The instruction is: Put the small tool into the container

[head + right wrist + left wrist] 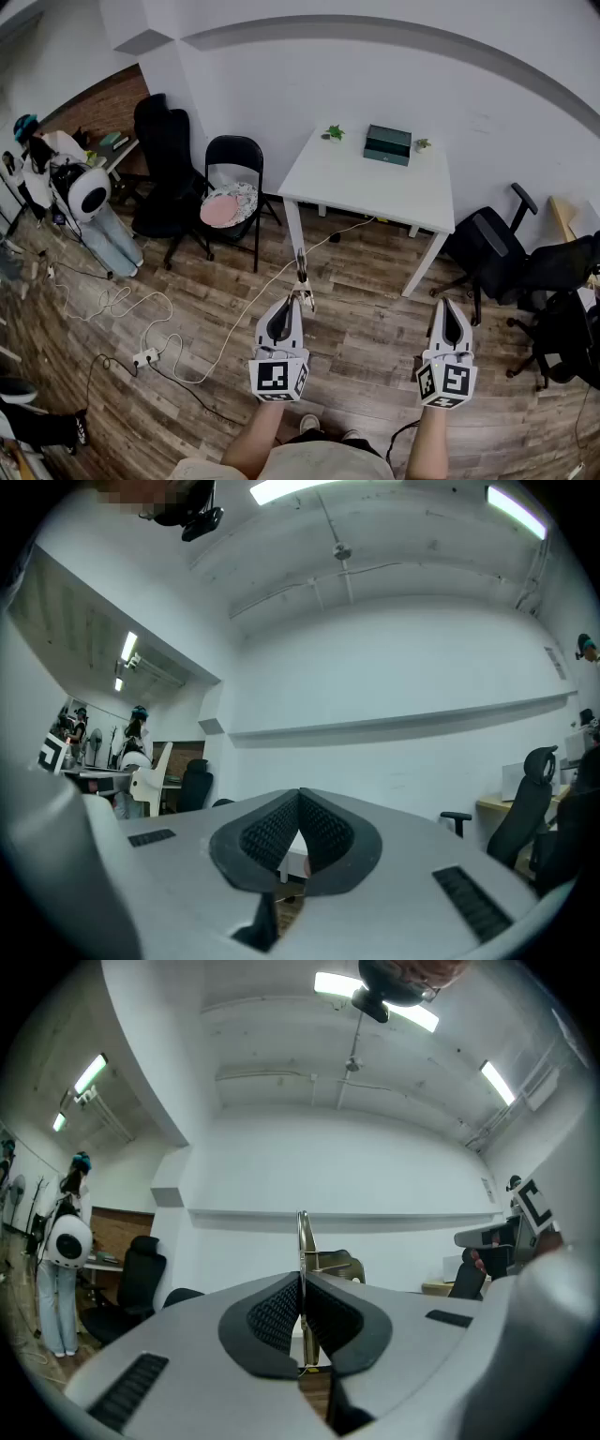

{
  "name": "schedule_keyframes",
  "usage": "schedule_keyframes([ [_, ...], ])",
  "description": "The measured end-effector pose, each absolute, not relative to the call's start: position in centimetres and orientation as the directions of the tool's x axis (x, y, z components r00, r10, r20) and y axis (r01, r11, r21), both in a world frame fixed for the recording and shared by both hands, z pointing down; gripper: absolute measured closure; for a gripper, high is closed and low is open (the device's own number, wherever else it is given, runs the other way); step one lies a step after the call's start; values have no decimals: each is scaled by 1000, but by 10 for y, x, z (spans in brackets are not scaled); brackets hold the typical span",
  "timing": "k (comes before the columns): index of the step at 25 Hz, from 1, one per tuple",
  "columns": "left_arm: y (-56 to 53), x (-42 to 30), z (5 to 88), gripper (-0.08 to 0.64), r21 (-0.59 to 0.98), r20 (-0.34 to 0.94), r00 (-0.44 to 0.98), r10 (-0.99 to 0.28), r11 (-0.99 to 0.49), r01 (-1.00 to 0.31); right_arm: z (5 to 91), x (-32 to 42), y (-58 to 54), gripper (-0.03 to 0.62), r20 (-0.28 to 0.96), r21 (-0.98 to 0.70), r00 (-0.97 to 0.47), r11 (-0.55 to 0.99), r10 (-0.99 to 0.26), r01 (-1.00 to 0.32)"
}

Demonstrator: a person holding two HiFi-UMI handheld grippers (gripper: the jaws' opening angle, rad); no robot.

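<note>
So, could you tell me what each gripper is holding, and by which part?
Left gripper grips the small tool by its near end; right gripper shut, empty.

No legible text, brand, number or sign in any view. Nearest thing is the black-and-white square code patterns on the left marker cube (277,378) at 6 o'clock and the right marker cube (446,384) at 5 o'clock, which are patterns, not letters. The green container (387,144) at 1 o'clock shows no print that can be read.
</note>
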State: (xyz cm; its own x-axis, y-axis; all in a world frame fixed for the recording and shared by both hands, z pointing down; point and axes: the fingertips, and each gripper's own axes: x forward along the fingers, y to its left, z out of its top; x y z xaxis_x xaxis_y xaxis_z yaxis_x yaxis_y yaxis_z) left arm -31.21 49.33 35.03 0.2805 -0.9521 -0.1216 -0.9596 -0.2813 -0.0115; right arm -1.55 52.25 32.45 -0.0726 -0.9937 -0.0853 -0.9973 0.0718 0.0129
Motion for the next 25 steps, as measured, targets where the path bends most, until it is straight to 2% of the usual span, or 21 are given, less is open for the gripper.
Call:
schedule_keyframes([
  [13,568,-246,330,552,-45,-161,266,-951,-262,-964,312,43,603,577,-151,28,-65,61,-986,-998],
  [19,579,-244,329,554,-47,-159,249,-955,-244,-969,312,48,611,578,-151,-18,-71,74,-986,-997],
  [25,582,-235,329,553,-40,-155,233,-960,-230,-972,313,58,615,578,-140,8,-61,61,-988,-998],
])
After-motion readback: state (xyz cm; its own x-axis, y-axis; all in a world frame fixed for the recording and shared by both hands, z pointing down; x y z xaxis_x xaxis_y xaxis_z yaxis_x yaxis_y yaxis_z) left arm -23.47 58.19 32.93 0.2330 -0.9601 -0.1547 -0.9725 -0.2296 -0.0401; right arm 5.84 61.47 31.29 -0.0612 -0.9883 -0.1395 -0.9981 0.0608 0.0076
